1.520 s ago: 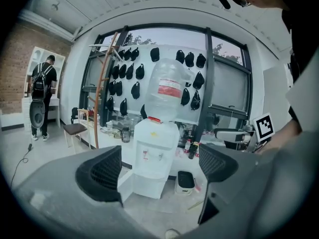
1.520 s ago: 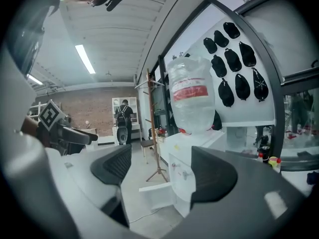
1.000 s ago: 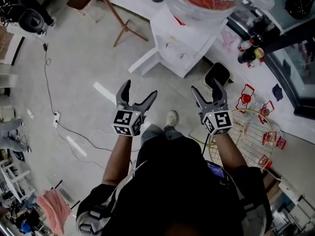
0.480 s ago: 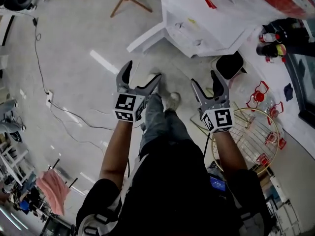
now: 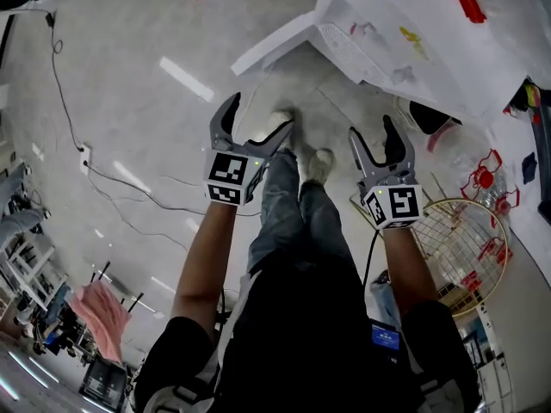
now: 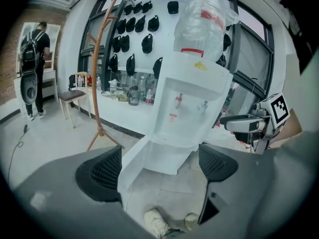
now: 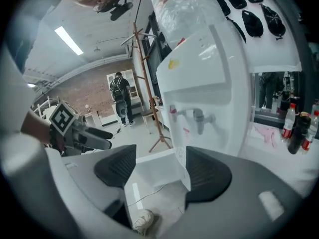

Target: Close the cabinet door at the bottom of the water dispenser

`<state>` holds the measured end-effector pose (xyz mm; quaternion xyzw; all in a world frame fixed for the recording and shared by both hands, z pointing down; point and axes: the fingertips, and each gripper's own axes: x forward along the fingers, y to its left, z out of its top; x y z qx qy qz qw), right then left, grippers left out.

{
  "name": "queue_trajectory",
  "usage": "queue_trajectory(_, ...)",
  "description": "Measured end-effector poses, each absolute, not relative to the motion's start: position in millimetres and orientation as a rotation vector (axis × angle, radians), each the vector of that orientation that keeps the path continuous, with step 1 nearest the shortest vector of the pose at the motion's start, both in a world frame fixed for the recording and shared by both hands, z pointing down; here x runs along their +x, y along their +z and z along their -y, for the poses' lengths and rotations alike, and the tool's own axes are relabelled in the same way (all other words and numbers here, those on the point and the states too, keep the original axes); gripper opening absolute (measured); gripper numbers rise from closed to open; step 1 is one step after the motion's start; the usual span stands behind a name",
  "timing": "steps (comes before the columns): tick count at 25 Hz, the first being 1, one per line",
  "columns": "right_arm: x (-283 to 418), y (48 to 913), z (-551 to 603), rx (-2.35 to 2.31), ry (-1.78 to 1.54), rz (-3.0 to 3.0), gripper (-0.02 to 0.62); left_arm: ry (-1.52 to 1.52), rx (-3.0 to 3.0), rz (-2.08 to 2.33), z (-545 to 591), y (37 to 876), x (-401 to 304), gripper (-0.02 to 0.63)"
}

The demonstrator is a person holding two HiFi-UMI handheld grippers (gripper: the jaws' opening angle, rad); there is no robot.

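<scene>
White water dispenser [image 5: 405, 50] upright on the floor, ahead of the feet. Cabinet door [image 5: 275, 43] at its base swung wide open, leftward. Left tongs [image 5: 258, 117] released, gripping nothing, short of the door. Right tongs [image 5: 372, 132] spread too, just narrowed slightly, likewise empty.

Ahead of you the open white cabinet door [image 5: 275, 46] juts out leftward from the base of the white plastic water dispenser [image 5: 405, 41]. The pale grey tiled floor [image 5: 138, 127] on its outer side lies bare, so a gripper can come in from the left. Your own light-coloured shoes [image 5: 320, 163] stand just below the door. The round gold wire basket [image 5: 456, 231] and small red wire-framed items [image 5: 486, 175] crowd your right. The brown wooden coat stand [image 6: 95, 103] stands beyond the door.
</scene>
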<state>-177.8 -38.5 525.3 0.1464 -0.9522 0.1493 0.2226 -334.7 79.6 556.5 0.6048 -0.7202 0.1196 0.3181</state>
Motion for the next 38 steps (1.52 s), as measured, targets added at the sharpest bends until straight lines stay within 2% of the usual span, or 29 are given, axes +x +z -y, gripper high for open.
queue_trajectory(14,-233,618,8,0.318,0.481,2.523,0.305,0.360,1.486,1.798,-102,691,-390,0.480)
queue_trajectory(20,-248,640,0,0.285,0.457,2.489,0.301,0.491,1.530,1.726,-102,738,-416,0.480)
queue_trajectory(32,-287,664,-22,0.176,0.442,2.455,0.293,0.534,1.536,1.628,-93,796,-444,0.480)
queue_trajectory(38,-274,668,-13,0.189,0.437,2.442,0.291,0.539,1.539,1.611,-89,801,-440,0.480)
